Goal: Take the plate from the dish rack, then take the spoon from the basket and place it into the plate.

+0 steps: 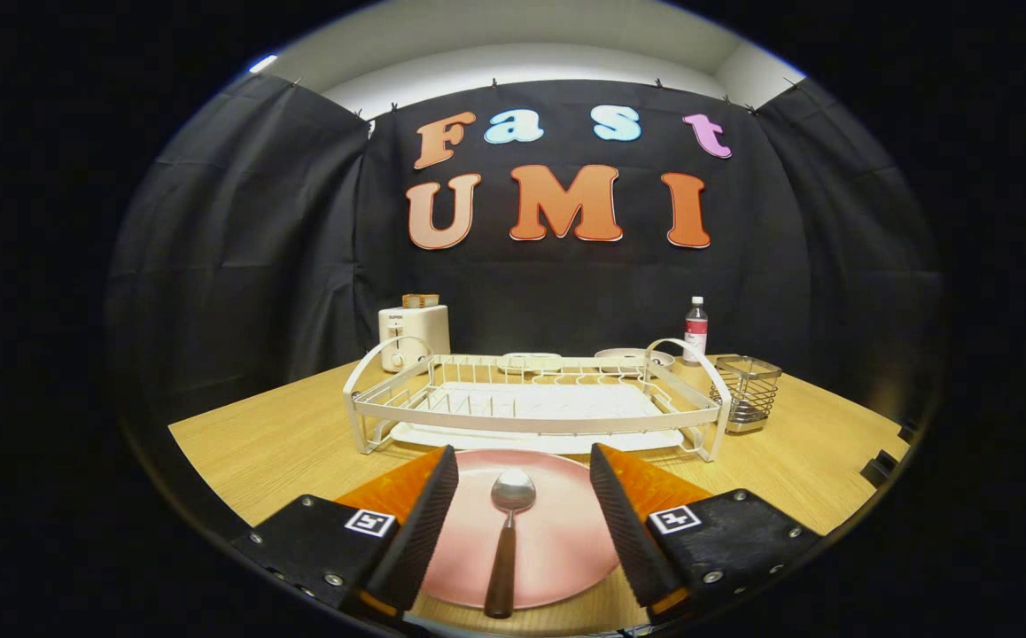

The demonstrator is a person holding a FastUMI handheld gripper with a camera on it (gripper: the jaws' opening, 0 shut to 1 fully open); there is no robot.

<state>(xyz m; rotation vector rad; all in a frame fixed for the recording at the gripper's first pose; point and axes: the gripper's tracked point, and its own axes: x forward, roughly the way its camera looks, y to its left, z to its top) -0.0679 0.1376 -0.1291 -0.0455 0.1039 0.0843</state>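
In the gripper view, the two-finger gripper (522, 523) with ribbed black pads is being held with its fingers spread wide apart, nothing being pressed between them. Between the fingers a round pink plate (557, 540) is lying flat on the pale wooden table (274, 434), and on it a metal spoon with a dark brown handle (507, 540) is resting, its bowl pointing away towards the rack and its handle reaching out over the plate's near rim. The spoon is being touched by neither finger; a clear gap is being left on each side, which is judged to mean that it has been released and that the task is at or near its end. Just beyond the plate the white wire dish rack (535, 403) is standing on its white drip tray, with no plate seen in its slots. To the right of the rack the small wire mesh basket (746, 390) is standing, seemingly without cutlery. Behind the rack a white toaster (413, 332), two shallow white dishes (579, 360) and a small clear bottle with a red label (695, 328) are being kept well back, so nothing is standing in the way of a straight retreat; only the overhanging handle is judged liable to be caught by a finger.
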